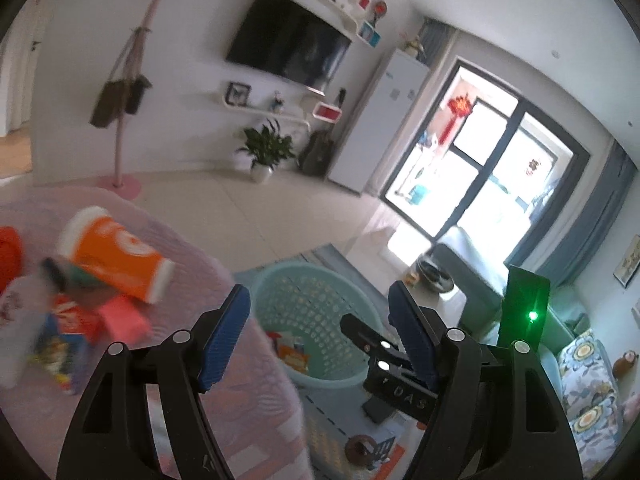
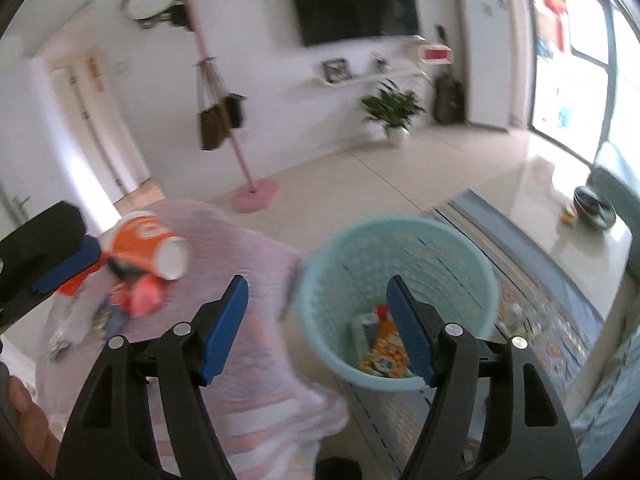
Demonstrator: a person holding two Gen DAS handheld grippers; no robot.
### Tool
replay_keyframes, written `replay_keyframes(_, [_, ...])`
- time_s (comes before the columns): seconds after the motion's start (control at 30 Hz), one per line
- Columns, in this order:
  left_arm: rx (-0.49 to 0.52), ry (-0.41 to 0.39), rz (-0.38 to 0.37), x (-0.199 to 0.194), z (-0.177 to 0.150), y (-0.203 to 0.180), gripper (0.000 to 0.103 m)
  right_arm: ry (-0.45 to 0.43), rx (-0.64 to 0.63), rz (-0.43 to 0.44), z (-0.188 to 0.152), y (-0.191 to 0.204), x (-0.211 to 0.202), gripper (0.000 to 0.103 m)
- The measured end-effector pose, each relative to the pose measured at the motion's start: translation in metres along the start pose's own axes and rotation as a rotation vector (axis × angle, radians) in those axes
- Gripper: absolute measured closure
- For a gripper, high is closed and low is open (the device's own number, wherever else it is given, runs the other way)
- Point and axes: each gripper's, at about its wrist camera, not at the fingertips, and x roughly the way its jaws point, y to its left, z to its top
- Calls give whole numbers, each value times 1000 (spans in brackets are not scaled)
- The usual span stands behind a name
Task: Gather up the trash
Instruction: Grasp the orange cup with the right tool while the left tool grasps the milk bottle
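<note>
A teal mesh basket (image 1: 280,280) (image 2: 460,248) stands on the floor beside a table covered in pink cloth (image 1: 224,360) (image 2: 256,320). Snack wrappers (image 2: 382,354) lie at its bottom. On the table an orange paper cup (image 1: 116,256) (image 2: 148,242) lies on its side over a pile of wrappers and a pink packet (image 1: 122,316) (image 2: 142,300). My left gripper (image 1: 320,340) is open and empty over the table edge and basket. My right gripper (image 2: 318,332) is open and empty, its right finger over the basket. The right gripper (image 1: 384,360) also shows beside the basket in the left wrist view.
A blue patterned rug (image 2: 540,304) lies under the basket. A pink coat stand (image 2: 240,120) with bags, a potted plant (image 2: 394,114), a wall TV (image 2: 354,0) and a white fridge (image 1: 380,120) line the far wall. A sofa (image 1: 580,380) is at the right.
</note>
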Motion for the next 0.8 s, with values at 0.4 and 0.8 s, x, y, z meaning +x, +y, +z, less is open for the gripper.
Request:
replay_keyframes(0.4, [-71, -25, 223, -81, -5, 111, 33, -20, -212, 234, 16, 97, 30, 35])
replay_keyframes(0.8, [-125, 136, 378, -56, -10, 225, 29, 94, -385, 320, 42, 152, 127, 28])
